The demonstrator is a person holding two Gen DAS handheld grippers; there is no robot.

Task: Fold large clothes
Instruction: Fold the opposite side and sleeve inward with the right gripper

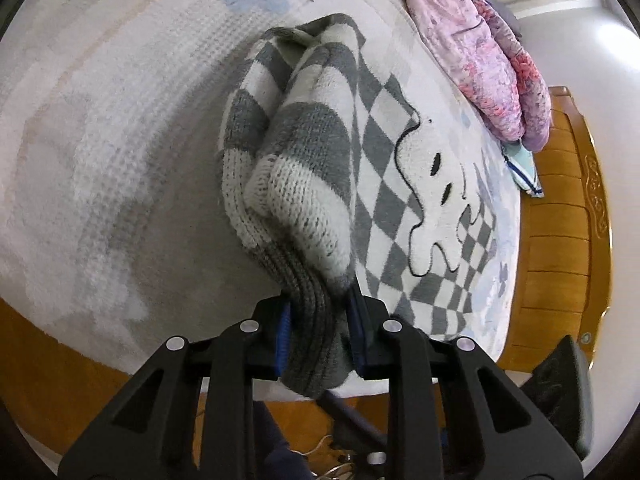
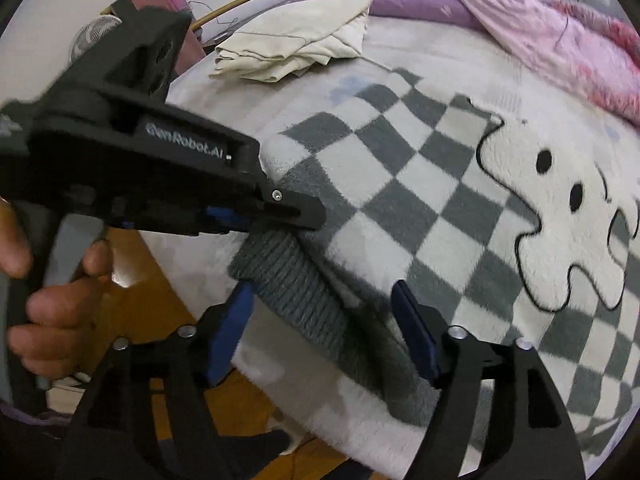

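A grey and white checkered knit sweater with a white cartoon figure lies on the bed. My left gripper is shut on its bunched grey ribbed hem and striped sleeve, lifted a little. In the right wrist view the sweater spreads over the bed, and the left gripper holds the ribbed hem from the left. My right gripper is open, its blue pads on either side of the ribbed hem near the bed's edge.
A pink and purple blanket is piled at the far side, also in the right wrist view. A cream folded cloth lies at the far left. A wooden bed frame borders the right. Wooden floor lies below.
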